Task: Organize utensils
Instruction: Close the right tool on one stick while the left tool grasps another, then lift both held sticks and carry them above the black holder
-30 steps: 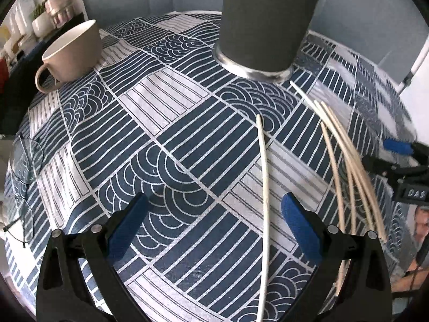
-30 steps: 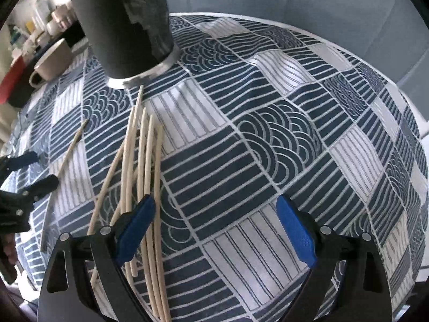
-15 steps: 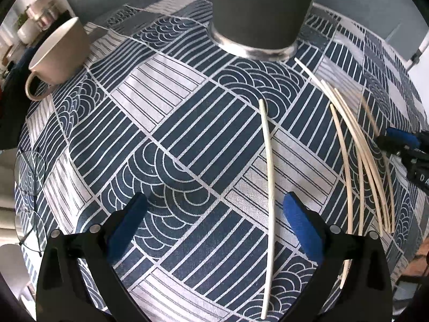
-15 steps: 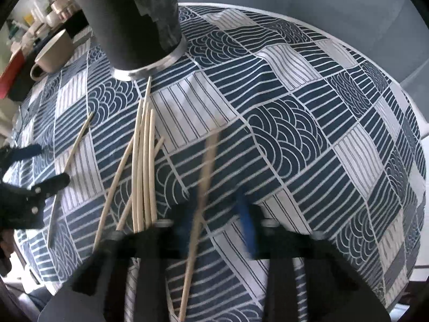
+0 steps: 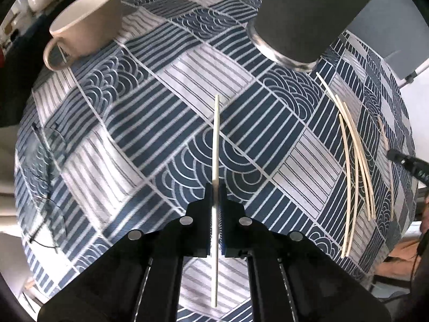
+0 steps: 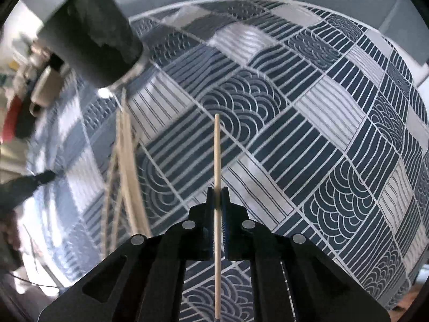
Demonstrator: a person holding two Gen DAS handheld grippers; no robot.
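Nearest to me, the left gripper (image 5: 215, 187) is clenching a pale chopstick (image 5: 216, 145) between its blue pads, the stick running straight out ahead of the fingers and back underneath them, above the patterned tablecloth (image 5: 150, 145). The right gripper (image 6: 217, 191) is doing the same with a tan chopstick (image 6: 217, 155), pinched tight and pointing forward over the cloth.

A little farther out, off to the left gripper's right side, a loose bundle of chopsticks (image 5: 354, 155) is lying flat on the cloth, their tips fanning apart toward the holder. From the right wrist view that same bundle (image 6: 126, 161) is showing blurred on the left. The other gripper's dark tip is poking in at the edge of each view, just beside the bundle.

Beyond the sticks, a dark cylindrical holder (image 5: 308, 16) with a shiny metal base ring is standing upright on the table, the nearest loose stick ending just short of its base. In the right wrist view the holder (image 6: 91, 35) is looking tilted and smeared.

Farthest back on the left, a beige mug (image 5: 85, 21) is sitting on the cloth, handle turned toward me, well apart from the holder.
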